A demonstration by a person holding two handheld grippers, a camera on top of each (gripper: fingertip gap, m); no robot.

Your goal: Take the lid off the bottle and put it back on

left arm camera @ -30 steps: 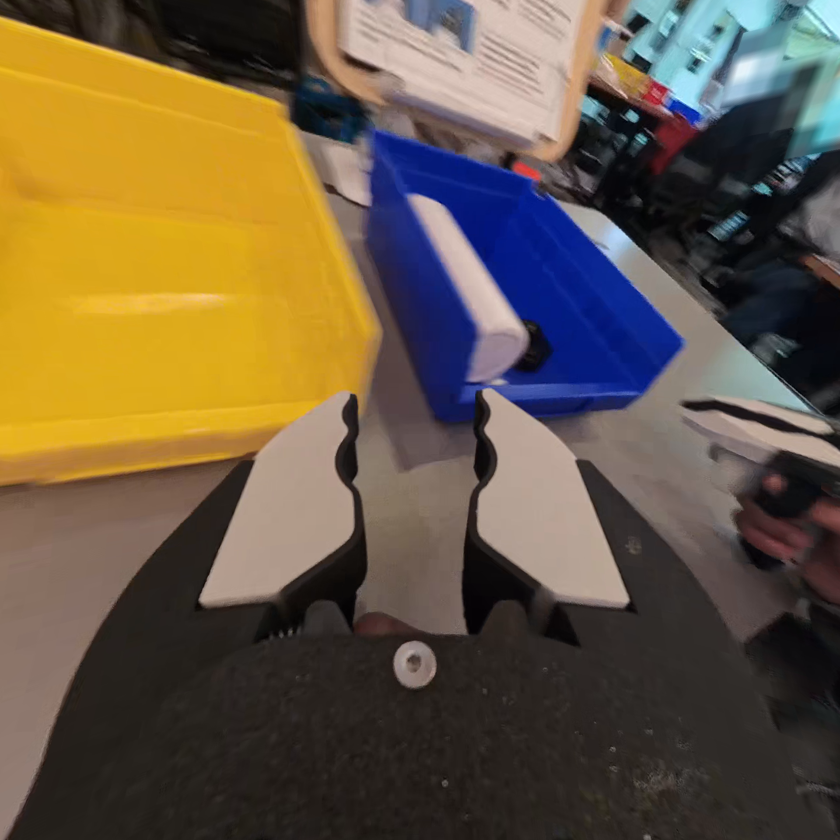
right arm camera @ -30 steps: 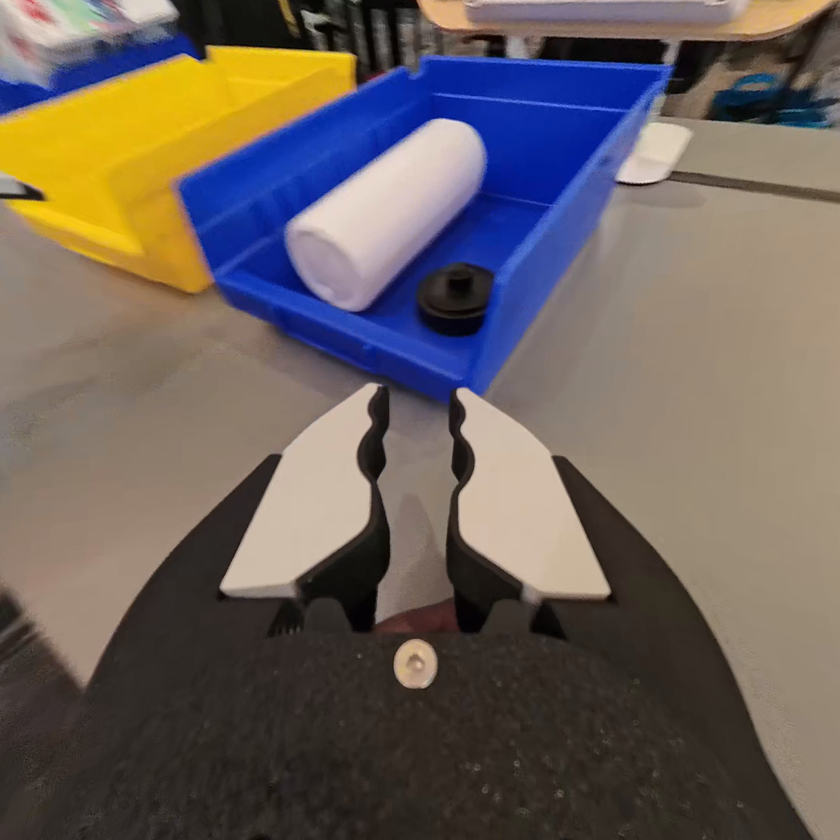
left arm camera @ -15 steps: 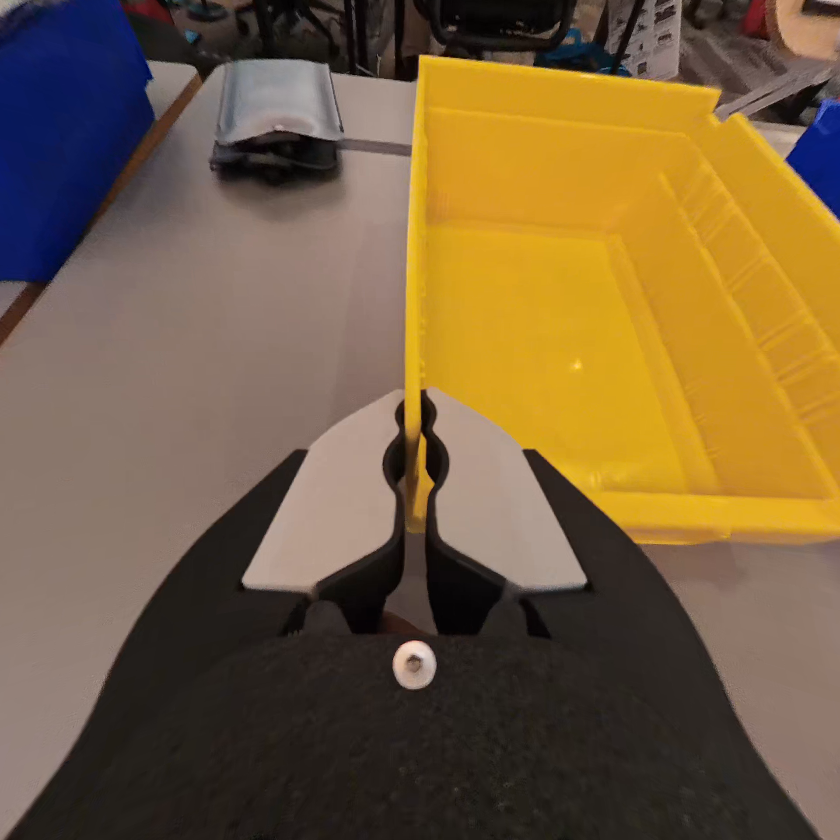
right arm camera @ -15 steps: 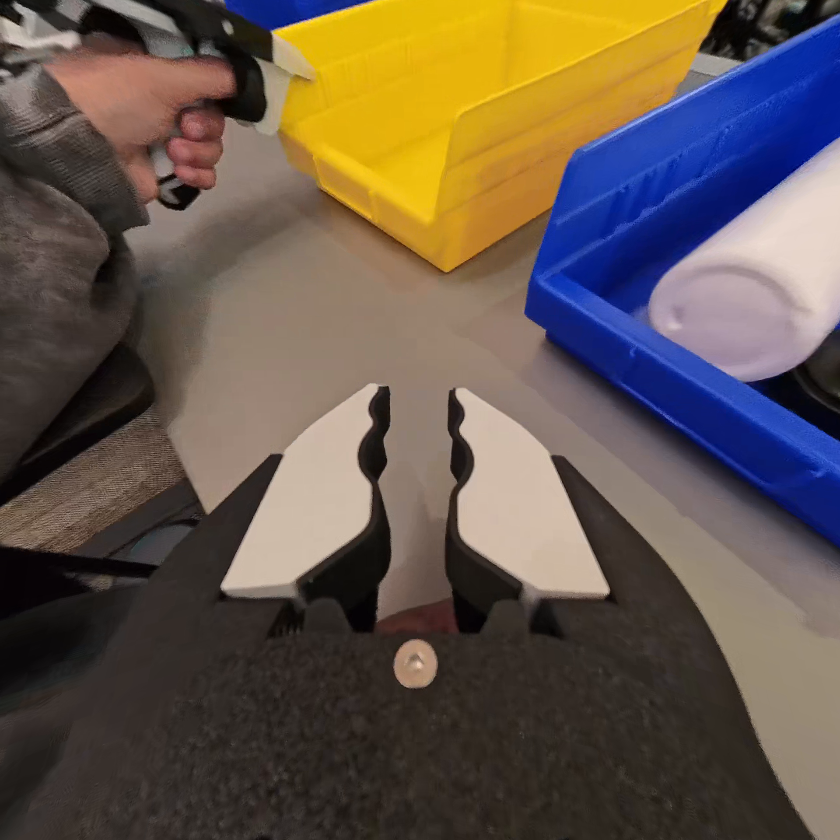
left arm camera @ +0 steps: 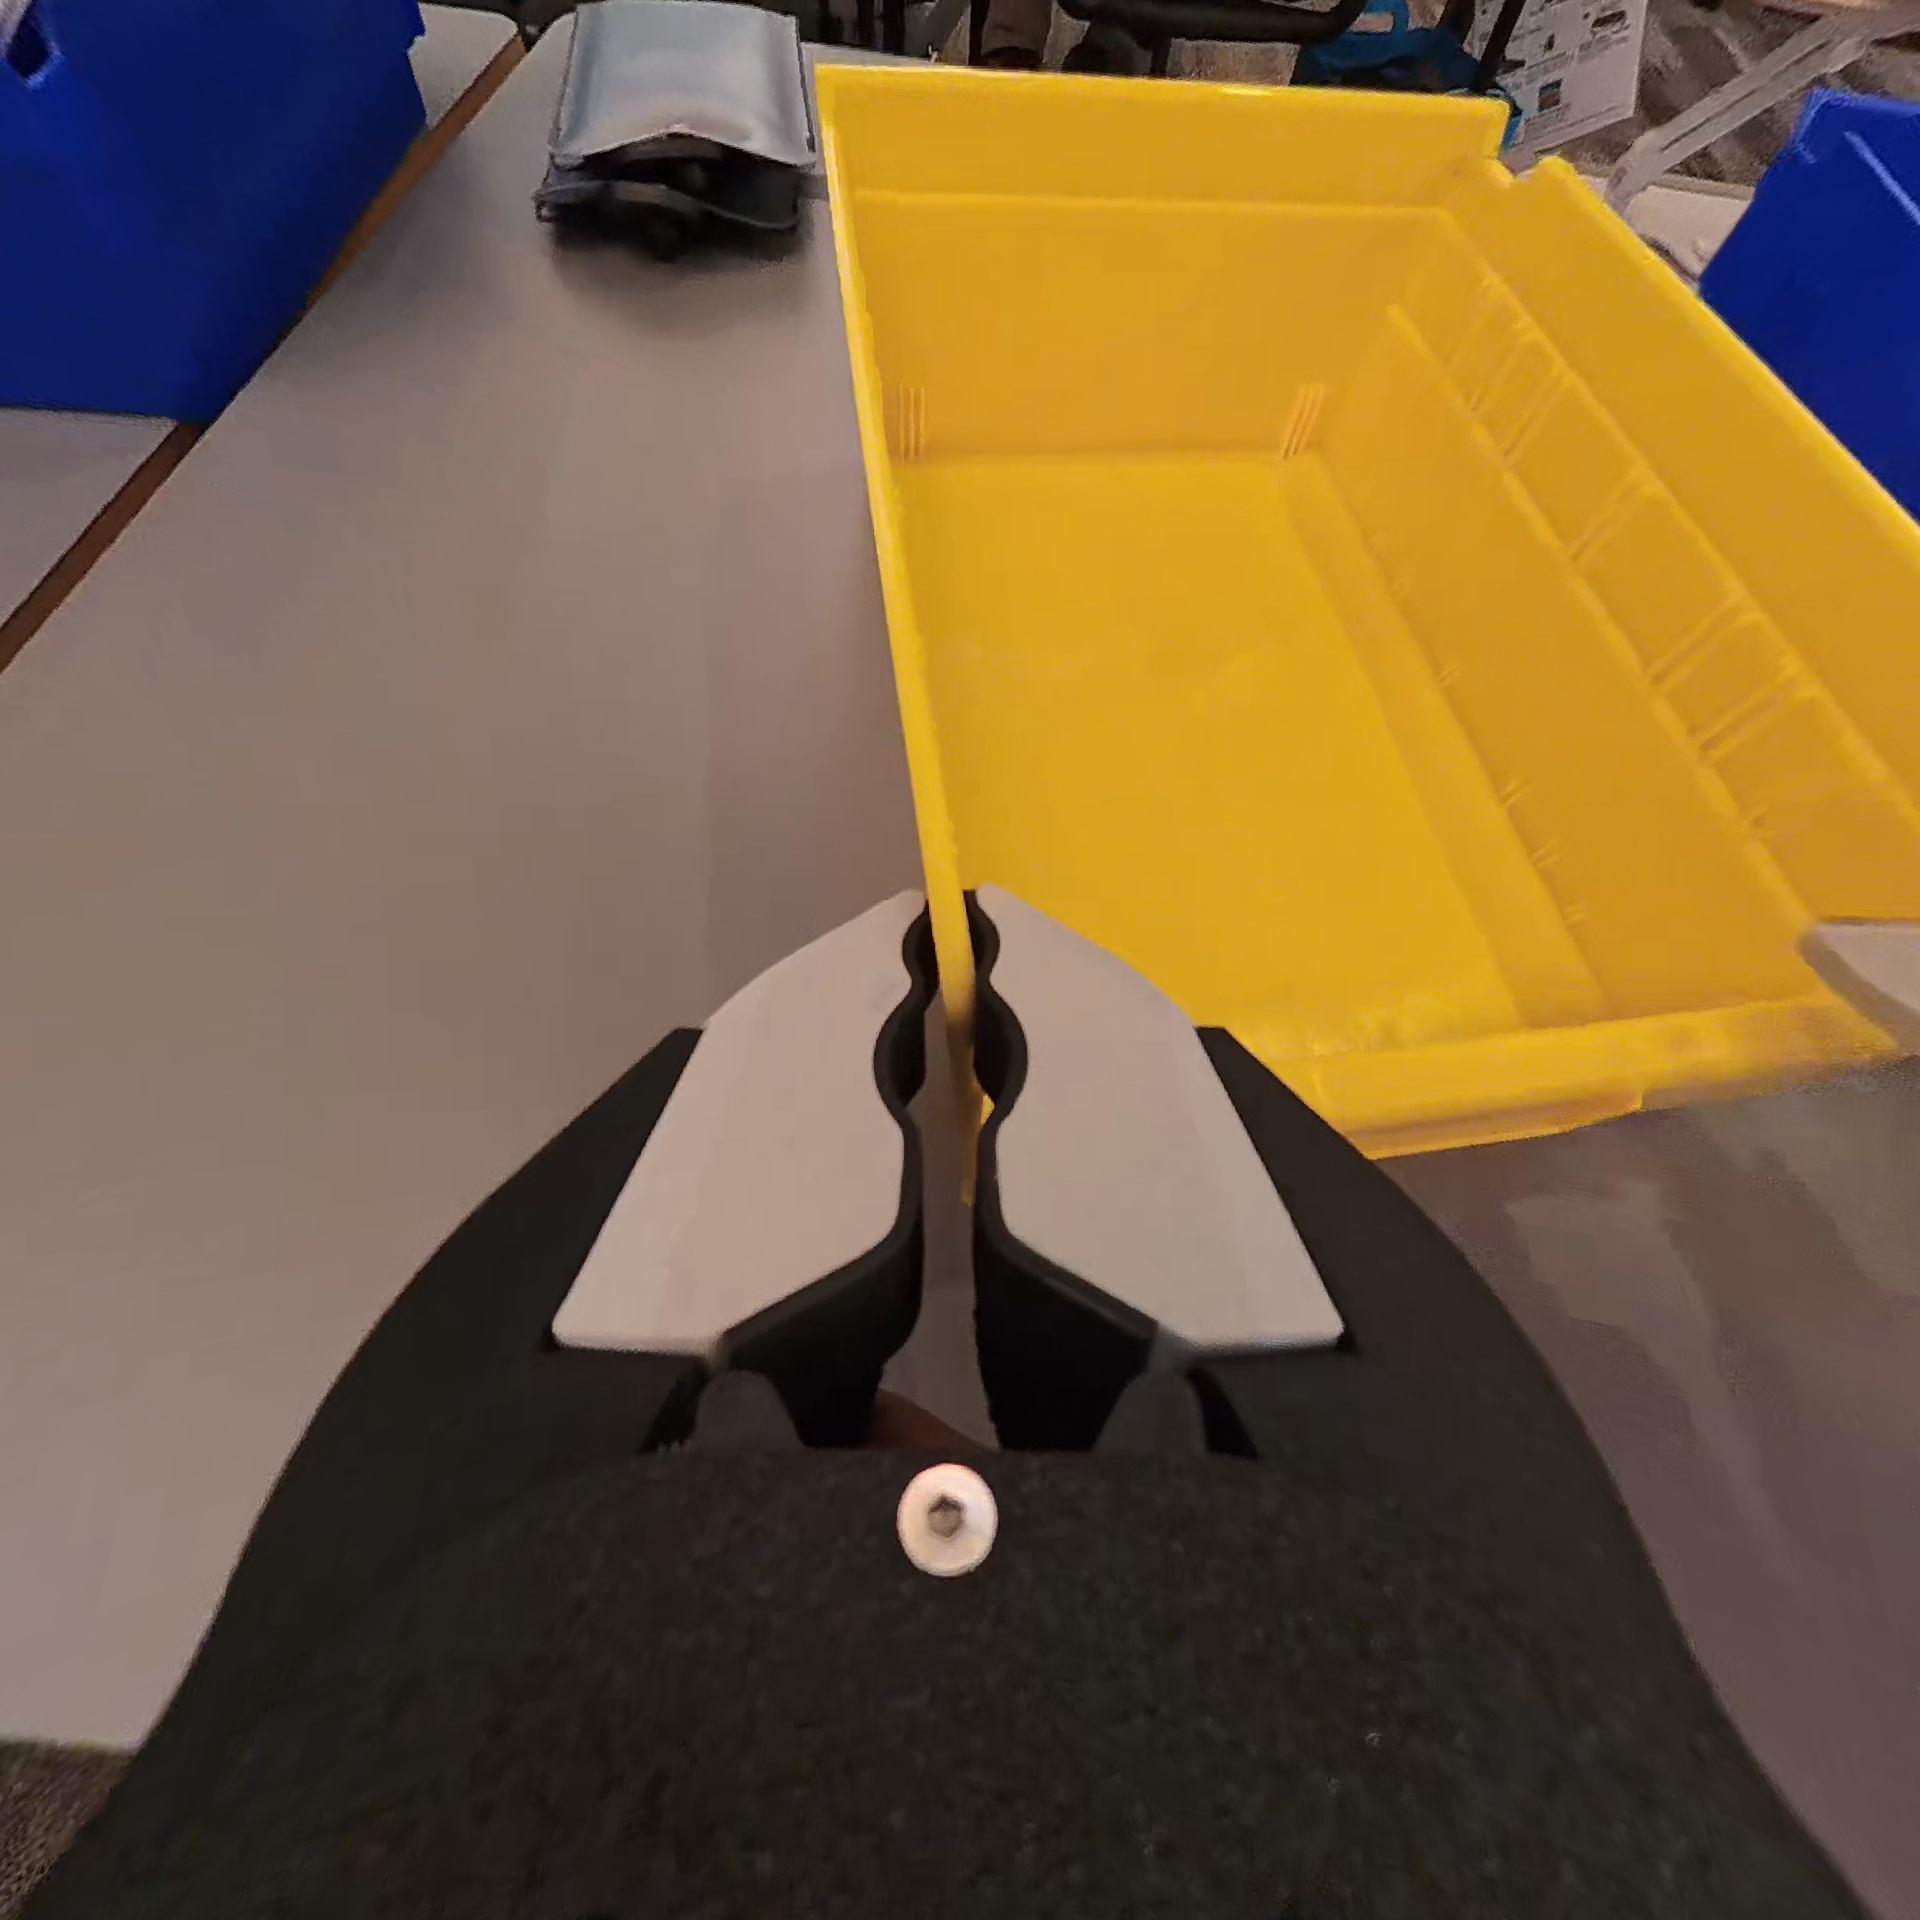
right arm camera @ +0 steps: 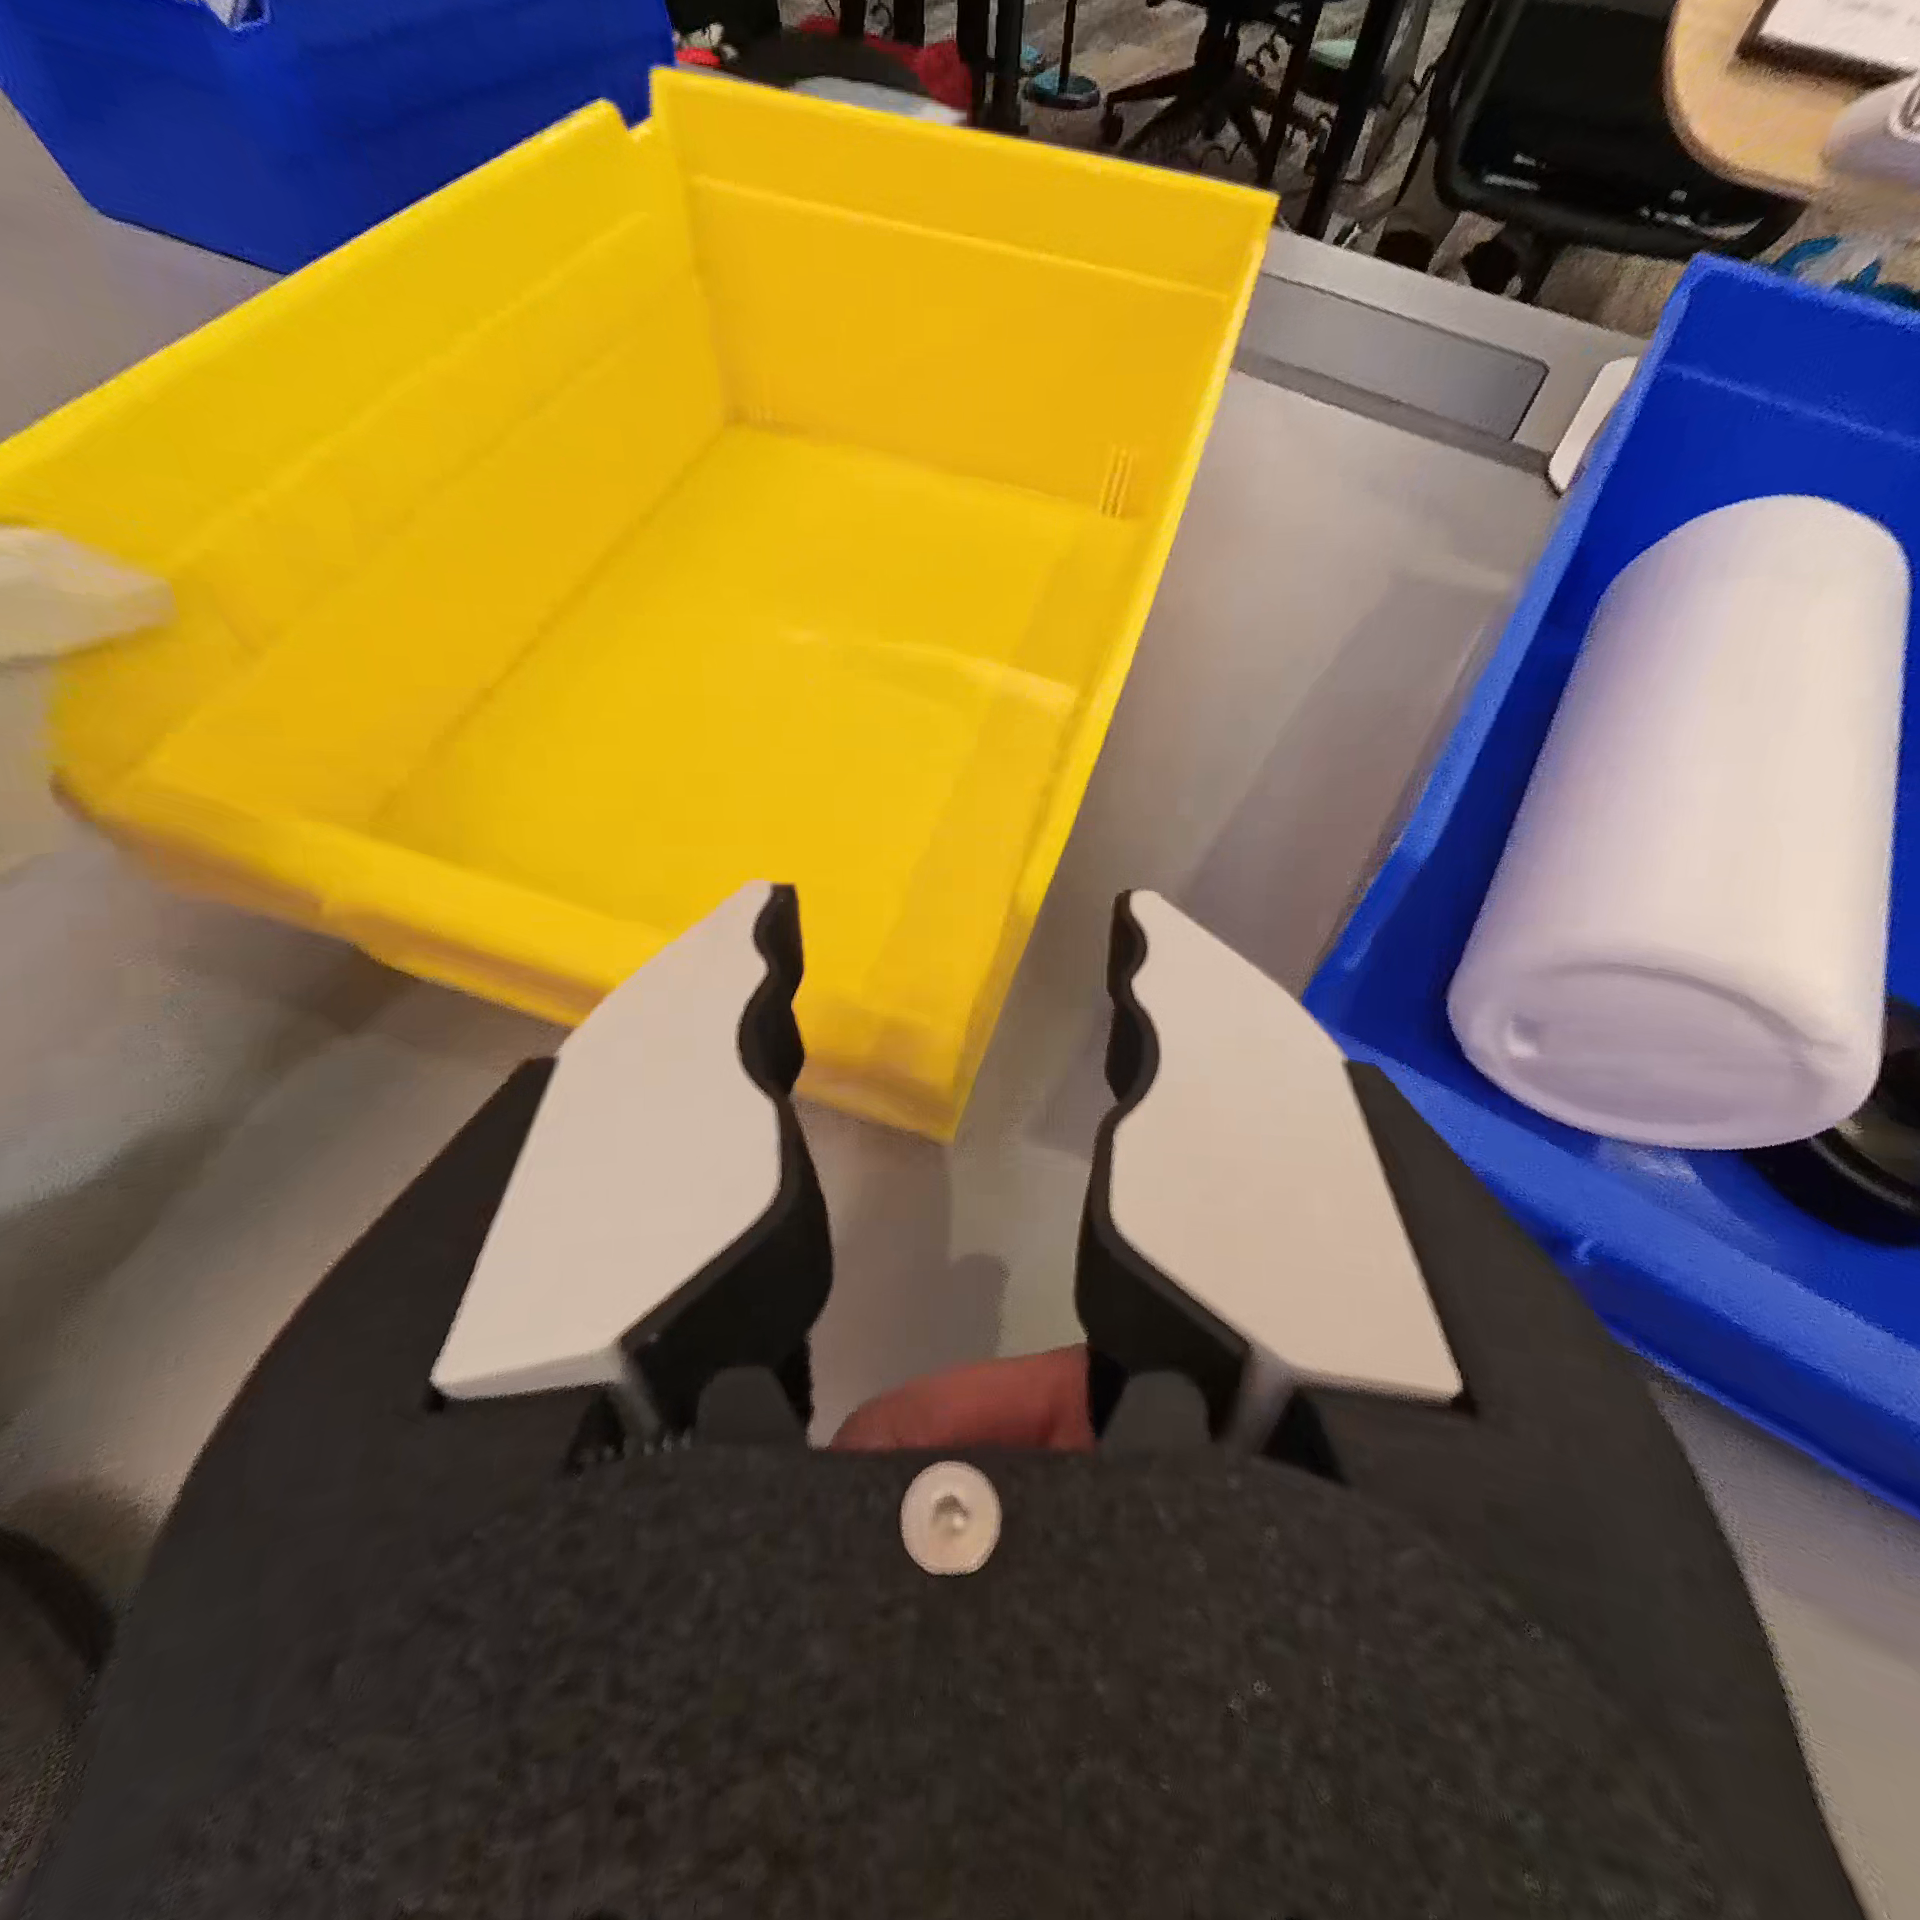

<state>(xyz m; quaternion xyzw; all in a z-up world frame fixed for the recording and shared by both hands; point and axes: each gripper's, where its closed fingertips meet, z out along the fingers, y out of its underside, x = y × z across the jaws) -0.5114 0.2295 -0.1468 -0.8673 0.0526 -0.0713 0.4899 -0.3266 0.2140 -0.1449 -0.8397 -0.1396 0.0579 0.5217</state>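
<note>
A white bottle (right arm camera: 1704,810) lies on its side in a blue bin (right arm camera: 1714,1299) at the right of the right wrist view. A black lid (right arm camera: 1860,1184) shows partly under the bottle's near end. My left gripper (left arm camera: 951,904) is shut on the left wall of an empty yellow bin (left arm camera: 894,520), near its front corner. My right gripper (right arm camera: 954,904) is open and empty, just above the yellow bin's (right arm camera: 935,343) near right corner. The bottle lies to its right. One left-gripper finger (right arm camera: 73,592) shows at the bin's far side.
A grey pouch (left arm camera: 675,135) lies at the far end of the grey table (left arm camera: 468,675). Another blue bin (left arm camera: 177,187) stands at the far left beyond the table's edge. Chairs and stands fill the background.
My left gripper went from open near the blue bin to shut on the yellow bin's wall and stays there. My right gripper has swung towards the yellow bin and opened wider.
</note>
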